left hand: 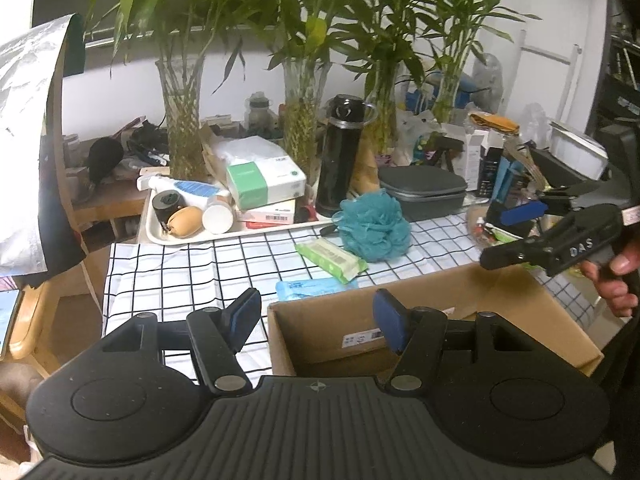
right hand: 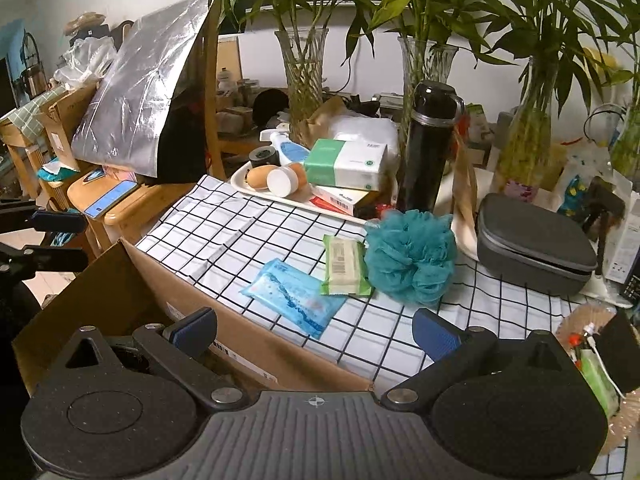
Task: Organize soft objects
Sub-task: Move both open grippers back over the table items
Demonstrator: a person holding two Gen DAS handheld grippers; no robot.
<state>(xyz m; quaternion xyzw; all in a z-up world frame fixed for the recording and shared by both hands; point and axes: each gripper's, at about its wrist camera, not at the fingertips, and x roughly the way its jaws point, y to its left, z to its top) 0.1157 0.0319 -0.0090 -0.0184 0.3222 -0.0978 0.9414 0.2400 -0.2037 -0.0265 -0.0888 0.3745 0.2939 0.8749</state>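
**Right wrist view: three soft items counted beside an open box**

Right wrist view: three soft items are seen on the checked tablecloth (right hand: 224, 236), close together. One teal bath pouf (right hand: 412, 256) is counted, one green wipes pack (right hand: 344, 268) touching it on the left, and one blue tissue pack (right hand: 294, 298) overlapped at its corner by the green one. One cardboard box (right hand: 132, 280) is placed open just beside the blue pack; a white label is stuck on its outer wall, but the print is too small to be read. The right gripper (right hand: 316, 330) is held with its jaws wide apart and nothing between them.

In the left wrist view, the left gripper (left hand: 318, 314) is likewise spread about halfway, empty, above the box's near corner. The letters "DAS" can be read on the side of the other tool. A barcode is shown on the green pack. Behind, four glass vases of bamboo appear to be counted, though the farthest is partly hidden. One black flask (right hand: 430, 144), one grey zip case (right hand: 532, 248) and one white tray (right hand: 256, 190) of small toiletries are also set there.
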